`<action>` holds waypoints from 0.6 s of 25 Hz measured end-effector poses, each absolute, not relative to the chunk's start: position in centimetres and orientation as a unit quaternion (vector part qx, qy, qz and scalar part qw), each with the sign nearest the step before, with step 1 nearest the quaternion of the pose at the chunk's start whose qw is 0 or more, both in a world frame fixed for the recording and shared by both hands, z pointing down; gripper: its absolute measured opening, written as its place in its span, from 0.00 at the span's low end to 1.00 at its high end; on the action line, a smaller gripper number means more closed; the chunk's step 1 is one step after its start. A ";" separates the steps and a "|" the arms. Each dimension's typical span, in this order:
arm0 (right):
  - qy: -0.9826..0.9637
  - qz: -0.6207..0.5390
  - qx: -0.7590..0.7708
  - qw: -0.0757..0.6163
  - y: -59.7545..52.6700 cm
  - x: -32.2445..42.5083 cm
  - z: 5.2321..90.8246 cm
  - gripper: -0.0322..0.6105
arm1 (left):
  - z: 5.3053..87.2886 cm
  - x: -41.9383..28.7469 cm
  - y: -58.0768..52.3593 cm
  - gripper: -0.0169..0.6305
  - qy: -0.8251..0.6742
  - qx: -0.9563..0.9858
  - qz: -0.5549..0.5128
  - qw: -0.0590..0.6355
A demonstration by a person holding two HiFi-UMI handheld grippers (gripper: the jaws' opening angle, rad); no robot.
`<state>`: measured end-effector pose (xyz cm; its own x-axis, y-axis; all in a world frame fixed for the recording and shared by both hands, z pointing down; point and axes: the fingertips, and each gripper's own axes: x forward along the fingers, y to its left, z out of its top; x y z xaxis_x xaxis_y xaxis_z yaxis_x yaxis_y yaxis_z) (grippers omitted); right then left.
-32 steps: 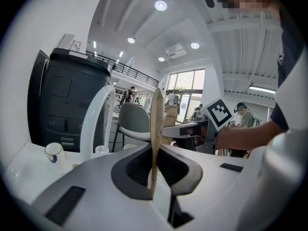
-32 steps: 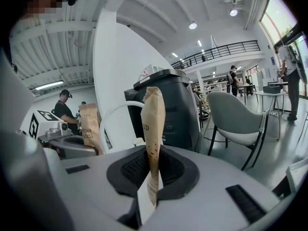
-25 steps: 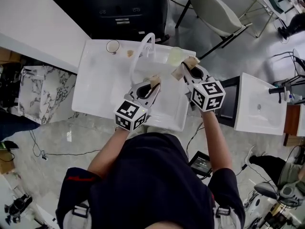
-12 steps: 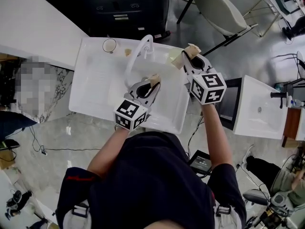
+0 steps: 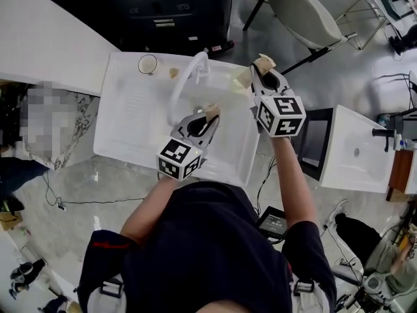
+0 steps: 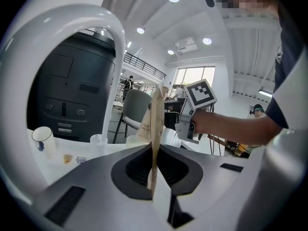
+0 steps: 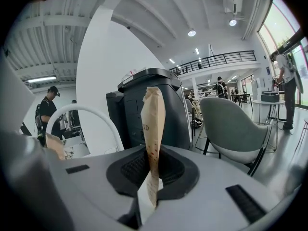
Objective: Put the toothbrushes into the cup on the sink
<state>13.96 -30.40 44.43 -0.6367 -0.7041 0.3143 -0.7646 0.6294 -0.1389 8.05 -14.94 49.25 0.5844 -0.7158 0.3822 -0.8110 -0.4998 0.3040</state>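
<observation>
Each gripper holds a toothbrush in a brown paper wrapper. My left gripper (image 5: 210, 114) is shut on one wrapped toothbrush (image 6: 156, 121) over the sink basin (image 5: 225, 150), just right of the white arched faucet (image 5: 184, 78). My right gripper (image 5: 263, 68) is shut on the other wrapped toothbrush (image 7: 153, 124) above the sink's far right corner, next to a pale translucent cup (image 5: 238, 78). A white cup (image 5: 148, 64) stands on the sink's back ledge at the left, also seen as the white cup (image 6: 42, 138) in the left gripper view.
A dark cabinet (image 5: 176, 8) stands behind the sink. A grey chair (image 5: 301, 12) is at the back right, and a second white sink (image 5: 355, 152) at the right. A white counter (image 5: 45, 41) runs along the left. Small bits (image 5: 174, 72) lie by the faucet base.
My right gripper with its wrapped toothbrush has moved away from me, toward the sink's far right corner. The left gripper has stayed over the basin.
</observation>
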 end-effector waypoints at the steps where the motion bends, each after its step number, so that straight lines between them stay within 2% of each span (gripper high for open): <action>1: -0.894 0.129 0.414 0.115 -30.6 14.0 44.7 0.12 | 49.4 8.1 -15.1 0.08 -0.444 0.859 0.104 0.231; 15: -0.889 0.140 0.415 0.132 -32.3 13.2 48.2 0.12 | 50.4 8.4 -16.3 0.08 -0.451 0.853 0.107 0.241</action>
